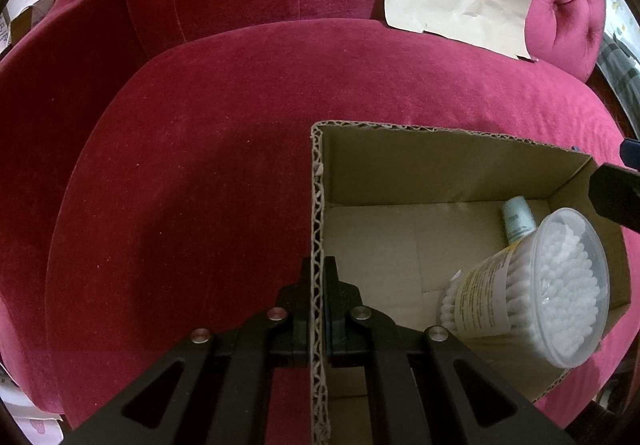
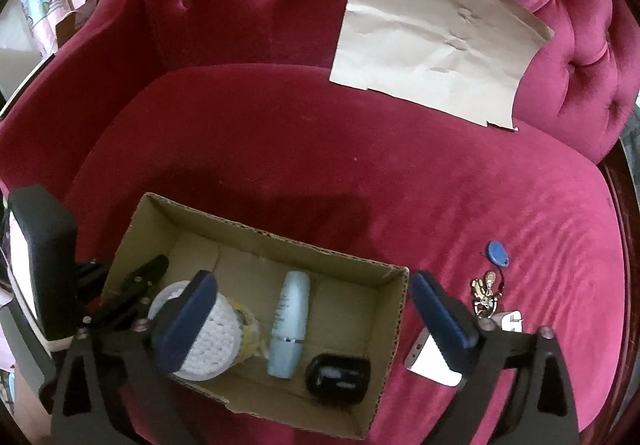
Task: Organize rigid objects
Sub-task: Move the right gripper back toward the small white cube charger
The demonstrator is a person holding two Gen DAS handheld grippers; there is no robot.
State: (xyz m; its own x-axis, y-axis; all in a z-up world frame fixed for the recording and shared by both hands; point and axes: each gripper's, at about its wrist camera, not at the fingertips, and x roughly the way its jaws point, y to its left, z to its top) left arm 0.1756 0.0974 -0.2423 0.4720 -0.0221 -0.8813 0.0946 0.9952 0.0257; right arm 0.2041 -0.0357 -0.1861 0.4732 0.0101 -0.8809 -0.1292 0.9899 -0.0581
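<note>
1. Your left gripper (image 1: 319, 281) is clamped tight on the left wall of the open brown cardboard box (image 1: 440, 165).
2. Your right gripper (image 2: 316, 317) stands spread wide over the box, gripping nothing; below lie the clear tub of white cotton swabs (image 2: 212, 333), the pale blue tube (image 2: 290, 325) and the black oval case (image 2: 338, 377).

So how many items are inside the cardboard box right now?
3: the cotton swab tub at the left end, the pale blue bottle in the middle, the black case at the right. Smaller things could be hidden underneath.
</note>
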